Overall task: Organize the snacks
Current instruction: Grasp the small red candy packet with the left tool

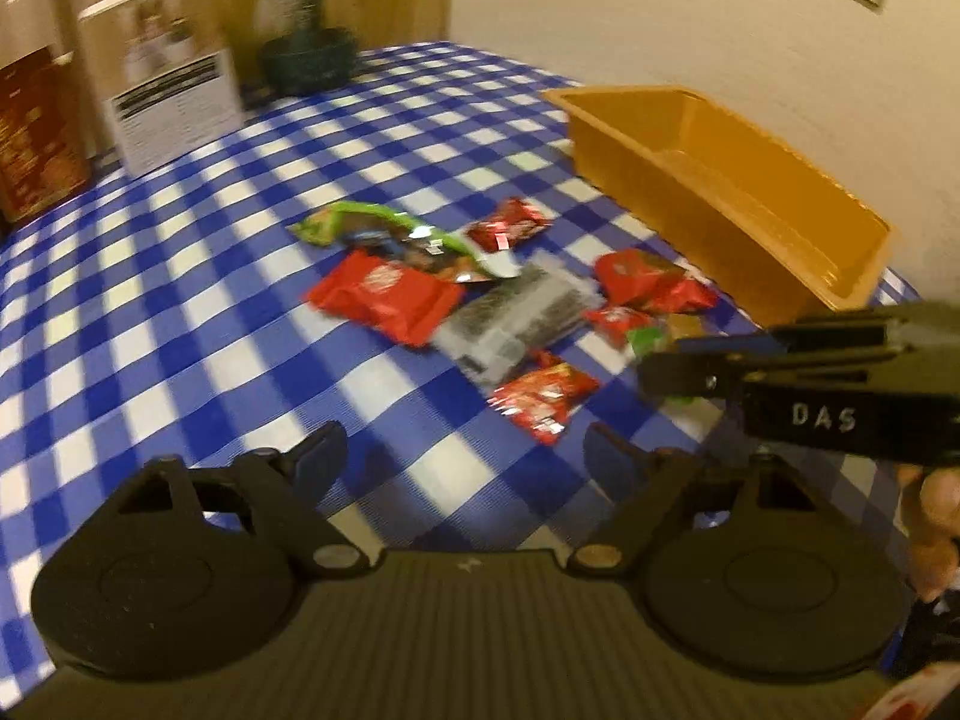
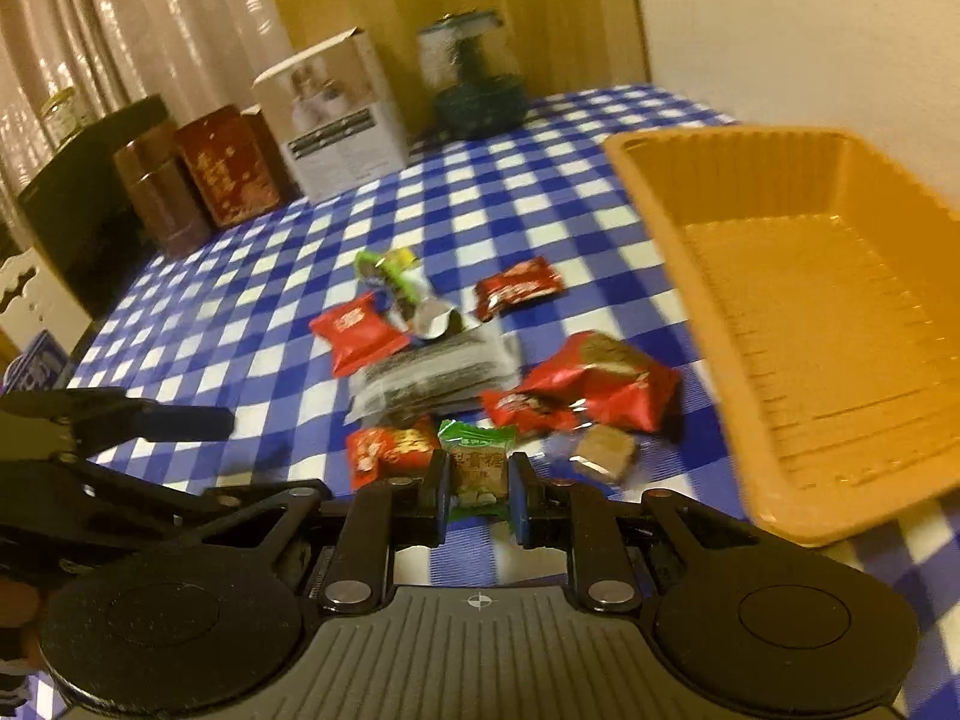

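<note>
Landmark: orange rectangular plastic tray (image 2: 840, 312), empty, on the blue-and-white checked cloth surface (image 1: 180, 312).

Task's thing now: small green-wrapped candy w/ printed characters (image 2: 477, 468), lying at the near edge of the snack pile, just left of the tray's near corner. Judged v. light, crinkly film wrapper around a firm block inside; wrapper prob. slippery and ends floppy. Best taken across the middle, on the block's sides, not by the twisted/sealed ends.

Right hand-held gripper (image 2: 478, 501): jaws drawn in close, blue pads pinching the green candy on both sides. Whether it's lifted off the cloth yet – can't tell.

Left hand-held gripper (image 1: 462, 456): jaws spread wide, nothing betw. them, hovering over bare cloth on the pile's near side, well apart from the tray.

Rest of pile, left of the tray: flat red square packet (image 2: 354, 330), clear pack of dark seaweed-like sheets (image 2: 438, 375), crumpled red foil bag (image 2: 600, 384), small brown cube sweet (image 2: 603, 456), small red printed packet (image 2: 393, 450). All look light and soft-wrapped; foil bag likely to slide or crush if squeezed hard.
</note>
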`<state>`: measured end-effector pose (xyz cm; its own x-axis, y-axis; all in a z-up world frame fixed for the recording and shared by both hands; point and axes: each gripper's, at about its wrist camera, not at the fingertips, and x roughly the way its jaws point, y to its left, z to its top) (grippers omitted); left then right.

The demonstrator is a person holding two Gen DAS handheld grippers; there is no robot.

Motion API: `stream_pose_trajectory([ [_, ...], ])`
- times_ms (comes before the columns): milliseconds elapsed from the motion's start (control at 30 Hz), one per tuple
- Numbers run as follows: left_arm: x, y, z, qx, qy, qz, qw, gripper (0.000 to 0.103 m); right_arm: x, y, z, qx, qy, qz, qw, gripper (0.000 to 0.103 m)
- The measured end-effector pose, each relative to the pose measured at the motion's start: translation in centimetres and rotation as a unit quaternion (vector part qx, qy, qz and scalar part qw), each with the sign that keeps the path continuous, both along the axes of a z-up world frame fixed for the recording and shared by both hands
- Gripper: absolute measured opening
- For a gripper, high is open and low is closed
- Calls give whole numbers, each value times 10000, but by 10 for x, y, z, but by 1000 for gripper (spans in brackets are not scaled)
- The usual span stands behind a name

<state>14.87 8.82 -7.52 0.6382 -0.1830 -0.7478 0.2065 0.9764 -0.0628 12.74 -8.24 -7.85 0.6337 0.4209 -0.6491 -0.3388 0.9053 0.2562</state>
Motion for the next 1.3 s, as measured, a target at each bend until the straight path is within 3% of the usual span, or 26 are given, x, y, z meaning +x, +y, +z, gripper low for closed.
stream_pose_trajectory([
  [133,10,-14,-9,-36,43,-354,9994,69,-3,-6,3,3,8,-113,9999,20],
  [300,22,-26,-17,-35,14,-463,9989,67,-2,-9,2,39,56,-193,9998,20],
  [500,28,-28,-19,-78,-16,-360,9993,40,-2,-10,1,47,77,-213,9997,20],
  [633,23,-27,-16,-65,105,-294,9995,34,-4,-8,1,0,54,-214,9998,20],
  [867,0,-28,-12,98,319,-225,9992,35,-5,-8,2,-1,83,-223,9997,20],
  [967,-2,-32,-13,257,230,-298,9990,39,-6,-8,3,4,68,-214,9997,20],
  [1033,-3,-34,-14,406,142,-329,9985,48,-7,-8,4,-7,51,-213,9998,20],
  [1167,-5,-38,-15,760,-117,-476,9959,49,-6,-12,2,13,87,-247,9997,20],
  [1300,0,-38,-16,832,-248,-624,9943,49,-6,-12,2,27,91,-248,9996,20],
])
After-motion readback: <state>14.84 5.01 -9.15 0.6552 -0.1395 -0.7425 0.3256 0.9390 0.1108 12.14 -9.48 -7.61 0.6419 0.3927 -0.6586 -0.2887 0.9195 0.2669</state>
